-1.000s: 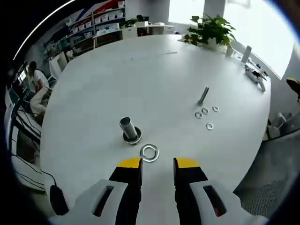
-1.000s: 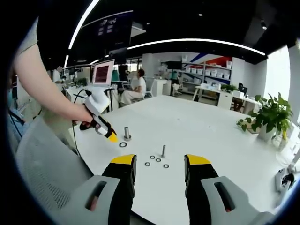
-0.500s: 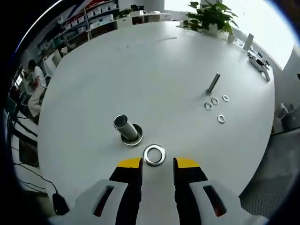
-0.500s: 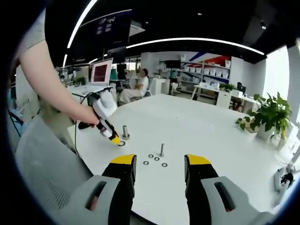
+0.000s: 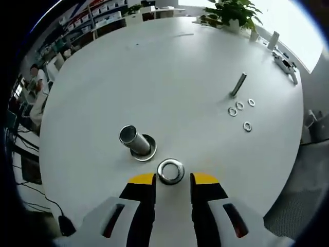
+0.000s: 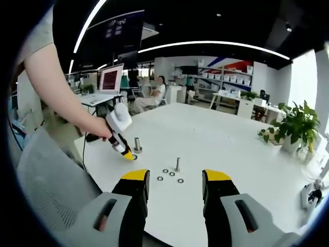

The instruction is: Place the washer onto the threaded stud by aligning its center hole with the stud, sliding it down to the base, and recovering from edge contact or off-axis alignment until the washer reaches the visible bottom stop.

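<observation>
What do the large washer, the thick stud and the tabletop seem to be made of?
Large washer: apparently bright polished metal, shiny glints. Thick stud: apparently grey metal, reflective on its side; threads too blurred to confirm. Tabletop: smooth matte white, perhaps laminate; no grain visible.

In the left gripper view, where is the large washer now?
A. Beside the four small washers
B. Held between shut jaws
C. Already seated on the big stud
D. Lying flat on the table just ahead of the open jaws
D: the large washer lies flat on the table just beyond the left gripper, beside the big stud, not on it.
</observation>
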`<action>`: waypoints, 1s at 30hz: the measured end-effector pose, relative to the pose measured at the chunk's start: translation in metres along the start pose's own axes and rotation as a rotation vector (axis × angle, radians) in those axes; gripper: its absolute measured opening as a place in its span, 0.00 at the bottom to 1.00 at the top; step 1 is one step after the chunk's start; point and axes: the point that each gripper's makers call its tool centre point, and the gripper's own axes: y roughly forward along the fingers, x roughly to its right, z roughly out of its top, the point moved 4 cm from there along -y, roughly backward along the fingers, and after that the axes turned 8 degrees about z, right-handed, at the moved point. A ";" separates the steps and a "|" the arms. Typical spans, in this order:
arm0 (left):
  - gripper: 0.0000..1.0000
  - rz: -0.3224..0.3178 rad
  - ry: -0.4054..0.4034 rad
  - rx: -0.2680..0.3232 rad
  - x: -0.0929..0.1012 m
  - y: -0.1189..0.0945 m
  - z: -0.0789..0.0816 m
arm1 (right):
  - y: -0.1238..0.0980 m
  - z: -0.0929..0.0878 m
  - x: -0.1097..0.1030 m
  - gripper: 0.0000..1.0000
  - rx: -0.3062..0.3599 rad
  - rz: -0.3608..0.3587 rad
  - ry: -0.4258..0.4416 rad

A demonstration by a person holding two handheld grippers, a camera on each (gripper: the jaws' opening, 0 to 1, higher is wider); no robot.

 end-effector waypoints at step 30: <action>0.24 0.009 0.031 -0.084 -0.001 0.015 0.002 | -0.001 -0.001 0.002 0.43 0.001 -0.011 0.007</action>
